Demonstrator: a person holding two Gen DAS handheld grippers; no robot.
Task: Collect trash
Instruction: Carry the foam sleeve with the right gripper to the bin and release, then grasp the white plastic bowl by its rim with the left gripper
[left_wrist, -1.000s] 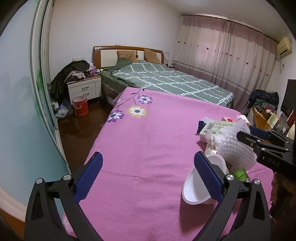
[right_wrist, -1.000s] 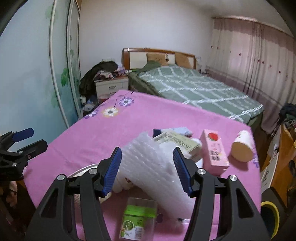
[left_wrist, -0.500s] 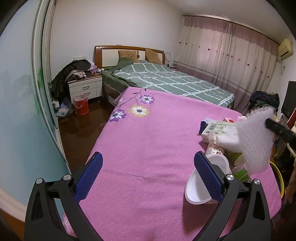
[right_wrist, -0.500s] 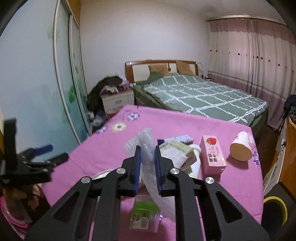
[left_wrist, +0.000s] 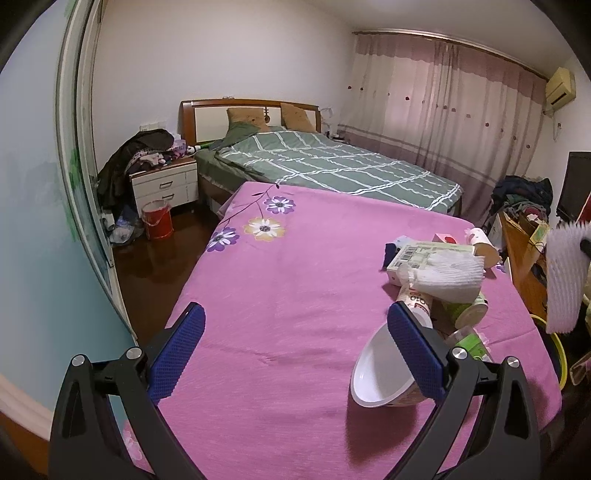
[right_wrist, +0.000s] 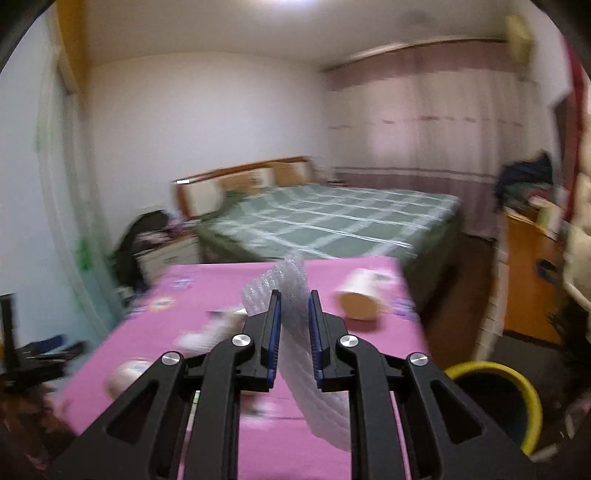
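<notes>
My right gripper (right_wrist: 293, 299) is shut on a sheet of white bubble wrap (right_wrist: 295, 354), lifted off the pink tablecloth (right_wrist: 288, 443). The same bubble wrap (left_wrist: 563, 280) hangs at the right edge of the left wrist view, past the table's side. A yellow-rimmed bin (right_wrist: 517, 391) stands on the floor at the right. My left gripper (left_wrist: 295, 332) is open over the pink cloth (left_wrist: 295, 295), nothing between its fingers. Close to its right finger lies a tipped white bowl (left_wrist: 373, 376). Behind it lie a white cloth (left_wrist: 448, 275), cartons (left_wrist: 421, 254) and cups (left_wrist: 467, 314).
A tan paper cup (right_wrist: 360, 302) lies on its side near the table's right edge. A green-quilted bed (left_wrist: 332, 170) lies beyond the table, with a nightstand (left_wrist: 164, 186) and red bucket (left_wrist: 157, 218) at left. A wooden cabinet (right_wrist: 532, 288) stands at right.
My right gripper closed on the bubble wrap, lifted it off the pile and swung it to the right, past the table edge. The left gripper stayed put.
</notes>
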